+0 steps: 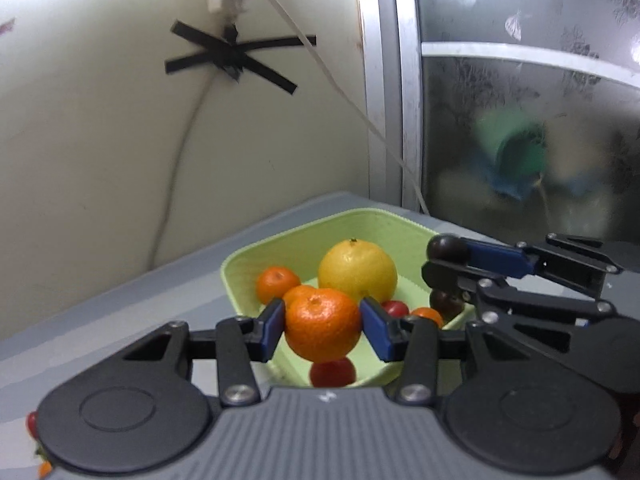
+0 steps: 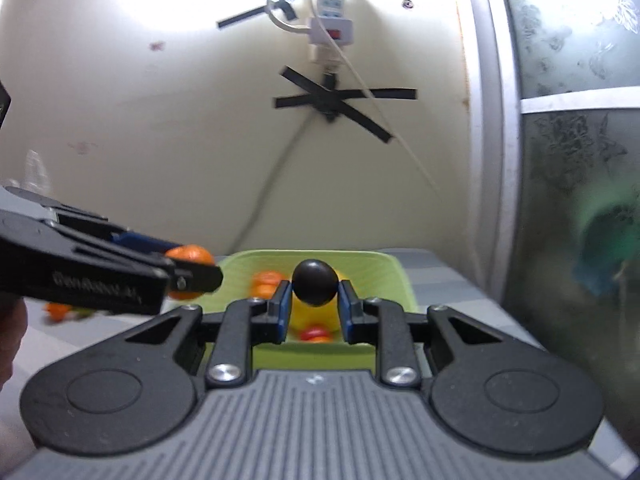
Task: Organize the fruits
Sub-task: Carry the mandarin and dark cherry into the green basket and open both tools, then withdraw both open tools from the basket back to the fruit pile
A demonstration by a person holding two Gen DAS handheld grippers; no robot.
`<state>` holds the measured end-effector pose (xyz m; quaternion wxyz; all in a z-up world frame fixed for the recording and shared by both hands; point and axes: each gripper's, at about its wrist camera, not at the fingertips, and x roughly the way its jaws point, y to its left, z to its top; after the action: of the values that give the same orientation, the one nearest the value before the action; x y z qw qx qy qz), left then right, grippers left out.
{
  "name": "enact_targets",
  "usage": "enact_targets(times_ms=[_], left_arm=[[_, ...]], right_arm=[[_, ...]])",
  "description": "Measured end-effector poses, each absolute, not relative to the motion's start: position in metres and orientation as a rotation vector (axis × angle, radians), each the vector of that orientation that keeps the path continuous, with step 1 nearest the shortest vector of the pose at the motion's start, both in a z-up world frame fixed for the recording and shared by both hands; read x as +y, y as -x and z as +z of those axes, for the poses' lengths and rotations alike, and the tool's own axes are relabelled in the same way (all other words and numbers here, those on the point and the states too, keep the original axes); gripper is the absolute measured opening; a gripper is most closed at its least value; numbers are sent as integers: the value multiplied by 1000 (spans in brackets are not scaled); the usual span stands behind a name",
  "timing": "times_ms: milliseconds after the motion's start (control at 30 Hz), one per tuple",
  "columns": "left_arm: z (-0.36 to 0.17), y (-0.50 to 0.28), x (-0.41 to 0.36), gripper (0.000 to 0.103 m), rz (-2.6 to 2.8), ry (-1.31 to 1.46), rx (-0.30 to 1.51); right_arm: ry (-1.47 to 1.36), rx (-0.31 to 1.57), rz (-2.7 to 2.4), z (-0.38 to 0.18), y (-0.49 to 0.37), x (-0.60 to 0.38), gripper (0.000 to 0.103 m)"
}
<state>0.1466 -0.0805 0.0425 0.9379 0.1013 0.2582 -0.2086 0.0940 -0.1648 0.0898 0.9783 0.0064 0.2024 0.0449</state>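
Held above the green tray (image 1: 248, 264): one orange mandarin (image 1: 323, 325) and one dark round plum (image 2: 315, 282), each pinched between blue pads. Inside the tray, a big yellow citrus (image 1: 357, 271), more mandarins (image 1: 277, 283), small red tomatoes (image 1: 395, 308), another dark plum (image 1: 445, 300).

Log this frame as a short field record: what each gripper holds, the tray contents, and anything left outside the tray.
left gripper: shut on a mandarin, held above the tray
right gripper: shut on a dark plum, held above the tray
tray: green, on the grey table
tray contents: large yellow citrus, more mandarins, small red fruits, another dark fruit
outside tray: blurred orange fruit pieces on the table
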Motion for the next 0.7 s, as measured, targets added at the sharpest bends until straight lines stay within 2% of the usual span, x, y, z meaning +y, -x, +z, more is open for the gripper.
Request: enact_targets(times_ms=[133, 233, 300, 367, 533, 700], left_arm=[[34, -156, -86, 44, -413, -193, 558], [35, -153, -85, 47, -421, -178, 550], [41, -147, -81, 54, -425, -165, 535], [50, -139, -71, 58, -420, -143, 514], [67, -109, -16, 58, -362, -65, 466], [64, -74, 74, 59, -162, -24, 467]], right_arm=[[-35, 444, 39, 81, -108, -173, 31], [-148, 431, 36, 80, -109, -192, 48], [-192, 427, 32, 80, -110, -200, 48], [-210, 416, 31, 81, -109, -203, 48], [-205, 364, 20, 84, -96, -199, 48], [-180, 307, 26, 90, -78, -193, 47]])
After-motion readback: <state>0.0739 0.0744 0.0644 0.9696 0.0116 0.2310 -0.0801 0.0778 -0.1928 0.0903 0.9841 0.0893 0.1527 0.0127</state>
